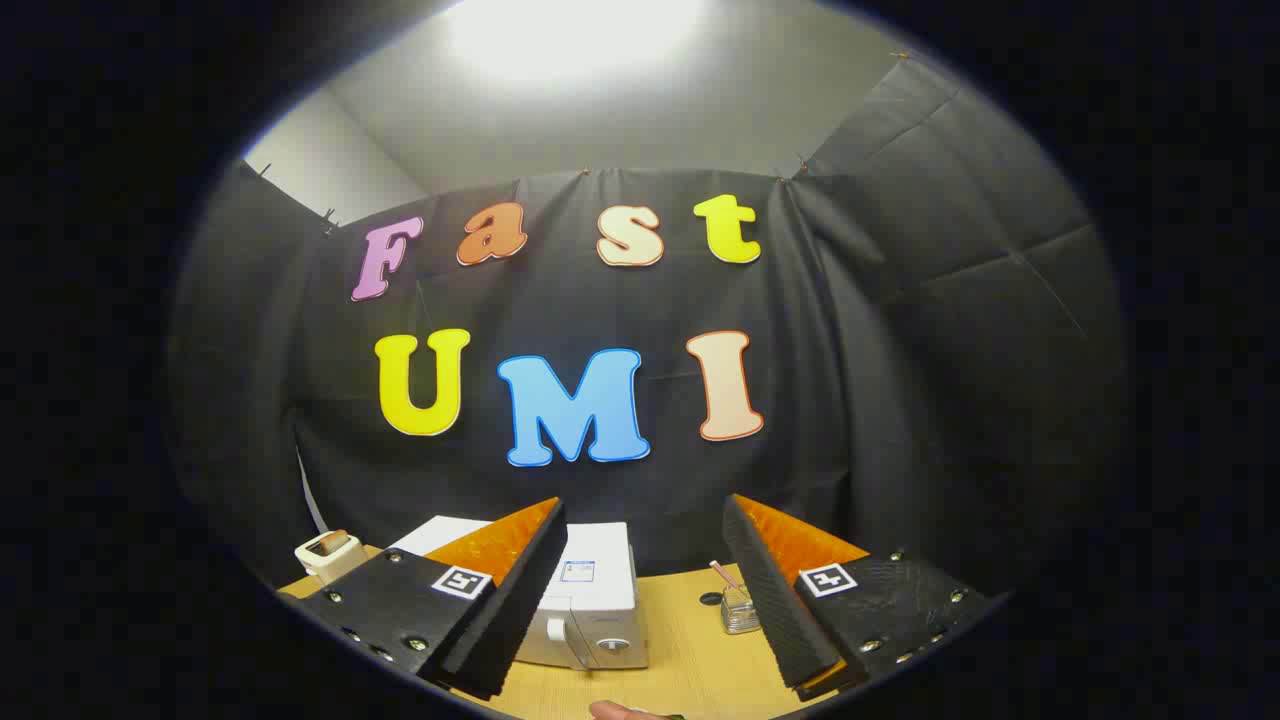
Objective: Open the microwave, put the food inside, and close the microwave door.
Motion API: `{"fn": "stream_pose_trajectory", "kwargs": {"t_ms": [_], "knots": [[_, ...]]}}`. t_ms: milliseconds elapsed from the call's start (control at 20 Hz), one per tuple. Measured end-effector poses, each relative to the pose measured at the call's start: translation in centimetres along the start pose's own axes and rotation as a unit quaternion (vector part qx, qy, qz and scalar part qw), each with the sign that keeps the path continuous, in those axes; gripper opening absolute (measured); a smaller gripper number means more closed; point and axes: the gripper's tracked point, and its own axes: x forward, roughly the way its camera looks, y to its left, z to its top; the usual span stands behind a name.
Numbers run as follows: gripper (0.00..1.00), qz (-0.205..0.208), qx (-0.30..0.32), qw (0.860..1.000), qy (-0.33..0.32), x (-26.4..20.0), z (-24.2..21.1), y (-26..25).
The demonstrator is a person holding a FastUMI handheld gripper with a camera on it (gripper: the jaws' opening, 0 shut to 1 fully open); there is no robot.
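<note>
2 fingers of your gripper (pixel 640 590) stand wide apart and hold nothing, raised well above the wooden table (pixel 690 640), which suits an approach since the microwave (pixel 590 600) sits closed ahead of them, partly behind your left finger, its door handle and dial facing you. Near your right finger, a small glass container (pixel 738 610) with a stick in it waits on the table, probably the food, and a pale toaster-like appliance (pixel 328 553) stands off to the left.

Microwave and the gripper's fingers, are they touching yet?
Apart. In the gripper view the gripper is open, and the white microwave sits beyond the fingers on the wooden table, with bare tabletop showing before it.
</note>
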Motion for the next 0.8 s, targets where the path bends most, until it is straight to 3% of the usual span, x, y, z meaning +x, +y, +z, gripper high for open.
{"fn": "stream_pose_trajectory", "kwargs": {"t_ms": [800], "knots": [[0.96, -0.005, -0.017, 1.000, -0.005, -1.4, -1.6, 0.8]]}}
